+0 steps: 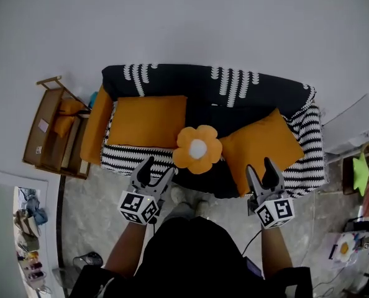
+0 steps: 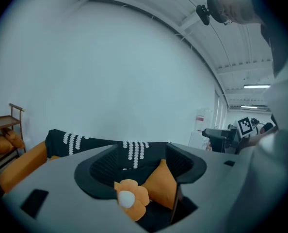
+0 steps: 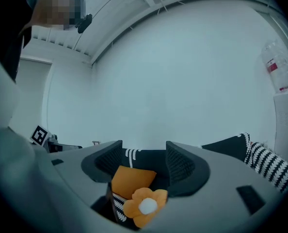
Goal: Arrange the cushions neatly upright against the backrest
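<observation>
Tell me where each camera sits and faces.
Head view: on the head, looking down at the sofa; arms, left claw, right claw show.
Left gripper view: on left claw, facing the sofa; its open jaws show.
Right gripper view: on right claw, facing the sofa; its open jaws show.
All share the flower cushion.

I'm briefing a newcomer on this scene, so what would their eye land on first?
The orange flower-shaped cushion with a white centre stands out first, at the front middle of the black sofa with white-striped throws. Beside it sit an orange rectangular cushion on the left and a skewed orange square cushion on the right. The left gripper and right gripper hang open and empty before the sofa's front edge.
</observation>
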`<move>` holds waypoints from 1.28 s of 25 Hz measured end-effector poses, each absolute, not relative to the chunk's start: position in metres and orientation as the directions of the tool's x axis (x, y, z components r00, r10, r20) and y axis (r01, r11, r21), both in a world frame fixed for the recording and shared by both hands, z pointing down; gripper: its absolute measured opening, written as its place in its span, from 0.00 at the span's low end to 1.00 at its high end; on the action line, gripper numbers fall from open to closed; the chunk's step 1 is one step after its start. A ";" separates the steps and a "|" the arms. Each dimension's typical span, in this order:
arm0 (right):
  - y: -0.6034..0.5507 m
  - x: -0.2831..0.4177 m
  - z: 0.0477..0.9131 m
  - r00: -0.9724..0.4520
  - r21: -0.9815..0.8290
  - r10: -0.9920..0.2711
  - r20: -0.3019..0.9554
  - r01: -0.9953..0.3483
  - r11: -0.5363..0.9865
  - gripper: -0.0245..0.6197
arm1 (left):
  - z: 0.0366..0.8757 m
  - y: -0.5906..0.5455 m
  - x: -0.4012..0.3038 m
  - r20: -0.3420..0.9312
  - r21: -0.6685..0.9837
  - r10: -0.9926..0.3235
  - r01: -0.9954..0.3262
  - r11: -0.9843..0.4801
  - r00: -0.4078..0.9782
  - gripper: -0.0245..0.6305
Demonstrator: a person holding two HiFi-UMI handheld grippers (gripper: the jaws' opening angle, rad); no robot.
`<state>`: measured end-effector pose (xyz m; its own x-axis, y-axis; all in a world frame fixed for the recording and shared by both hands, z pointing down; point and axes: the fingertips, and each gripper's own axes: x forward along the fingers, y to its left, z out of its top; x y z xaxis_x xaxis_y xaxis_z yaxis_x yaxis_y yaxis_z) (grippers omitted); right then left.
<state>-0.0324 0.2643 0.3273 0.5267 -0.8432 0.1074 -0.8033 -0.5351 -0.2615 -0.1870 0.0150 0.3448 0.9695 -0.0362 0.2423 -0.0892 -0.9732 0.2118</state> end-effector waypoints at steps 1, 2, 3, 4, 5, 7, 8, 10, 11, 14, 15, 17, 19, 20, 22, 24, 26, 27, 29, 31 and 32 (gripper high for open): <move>0.261 -0.027 0.331 0.524 -0.267 -0.843 0.119 -0.801 -0.536 0.49 | 0.348 0.013 -0.181 0.252 0.208 -0.033 -0.087 -0.974 0.967 0.53; 0.257 -0.022 0.334 0.520 -0.269 -0.845 0.125 -0.802 -0.533 0.49 | 0.352 0.011 -0.175 0.259 0.204 -0.029 -0.084 -0.975 0.965 0.53; 0.252 -0.017 0.337 0.514 -0.269 -0.848 0.128 -0.805 -0.529 0.49 | 0.355 0.008 -0.169 0.266 0.201 -0.025 -0.080 -0.976 0.964 0.53; 0.247 -0.013 0.339 0.510 -0.269 -0.851 0.130 -0.808 -0.525 0.49 | 0.359 0.003 -0.164 0.272 0.200 -0.021 -0.078 -0.977 0.962 0.53; 0.241 -0.008 0.341 0.508 -0.268 -0.851 0.133 -0.808 -0.524 0.49 | 0.363 -0.002 -0.158 0.279 0.201 -0.018 -0.077 -0.977 0.960 0.53; 0.230 0.002 0.345 0.504 -0.267 -0.852 0.143 -0.809 -0.524 0.49 | 0.371 -0.012 -0.147 0.292 0.210 -0.015 -0.080 -0.974 0.956 0.53; 0.225 0.009 0.347 0.502 -0.266 -0.852 0.149 -0.810 -0.523 0.49 | 0.375 -0.016 -0.140 0.299 0.214 -0.013 -0.080 -0.973 0.954 0.53; 0.213 0.023 0.353 0.497 -0.260 -0.851 0.168 -0.811 -0.525 0.49 | 0.386 -0.025 -0.126 0.319 0.214 0.000 -0.072 -0.974 0.948 0.53; 0.206 0.030 0.358 0.495 -0.256 -0.850 0.181 -0.811 -0.526 0.49 | 0.392 -0.030 -0.118 0.334 0.212 0.010 -0.065 -0.975 0.942 0.53; 0.182 0.048 0.374 0.485 -0.255 -0.844 0.228 -0.807 -0.532 0.49 | 0.417 -0.042 -0.097 0.390 0.215 0.050 -0.038 -0.976 0.919 0.53; 0.174 0.053 0.380 0.480 -0.251 -0.842 0.244 -0.808 -0.533 0.49 | 0.425 -0.047 -0.090 0.408 0.219 0.064 -0.029 -0.975 0.911 0.53; 0.157 0.065 0.394 0.470 -0.238 -0.838 0.278 -0.811 -0.534 0.49 | 0.440 -0.057 -0.077 0.437 0.226 0.089 -0.014 -0.974 0.895 0.53; 0.139 0.076 0.410 0.458 -0.229 -0.831 0.317 -0.813 -0.535 0.49 | 0.455 -0.069 -0.064 0.465 0.233 0.109 -0.002 -0.973 0.878 0.53; 0.131 0.081 0.419 0.452 -0.227 -0.826 0.337 -0.812 -0.538 0.49 | 0.463 -0.074 -0.059 0.480 0.238 0.120 0.002 -0.971 0.869 0.53; 0.117 0.088 0.435 0.444 -0.224 -0.814 0.375 -0.809 -0.544 0.49 | 0.481 -0.083 -0.051 0.511 0.250 0.143 0.013 -0.968 0.847 0.53; 0.107 0.093 0.451 0.435 -0.216 -0.803 0.407 -0.809 -0.547 0.49 | 0.498 -0.088 -0.045 0.543 0.261 0.172 0.030 -0.965 0.822 0.53; 0.102 0.095 0.467 0.430 -0.208 -0.791 0.434 -0.807 -0.553 0.49 | 0.515 -0.090 -0.039 0.567 0.278 0.205 0.049 -0.959 0.798 0.53; 0.101 0.096 0.475 0.429 -0.209 -0.784 0.449 -0.803 -0.559 0.49 | 0.522 -0.090 -0.036 0.574 0.292 0.221 0.054 -0.955 0.789 0.53; 0.101 0.097 0.491 0.425 -0.221 -0.770 0.475 -0.790 -0.572 0.49 | 0.534 -0.090 -0.030 0.586 0.316 0.244 0.060 -0.947 0.773 0.53; 0.100 0.096 0.504 0.416 -0.231 -0.760 0.499 -0.781 -0.580 0.49 | 0.546 -0.089 -0.028 0.602 0.327 0.260 0.064 -0.943 0.755 0.53; 0.100 0.094 0.511 0.411 -0.231 -0.755 0.511 -0.781 -0.581 0.49 | 0.553 -0.089 -0.029 0.611 0.331 0.267 0.066 -0.941 0.746 0.53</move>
<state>0.0943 0.0998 0.5106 0.4108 -0.7552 0.5108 -0.7806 -0.5808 -0.2309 -0.0286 -0.0885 0.5526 0.7455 0.2670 0.6106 0.0657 -0.9412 0.3314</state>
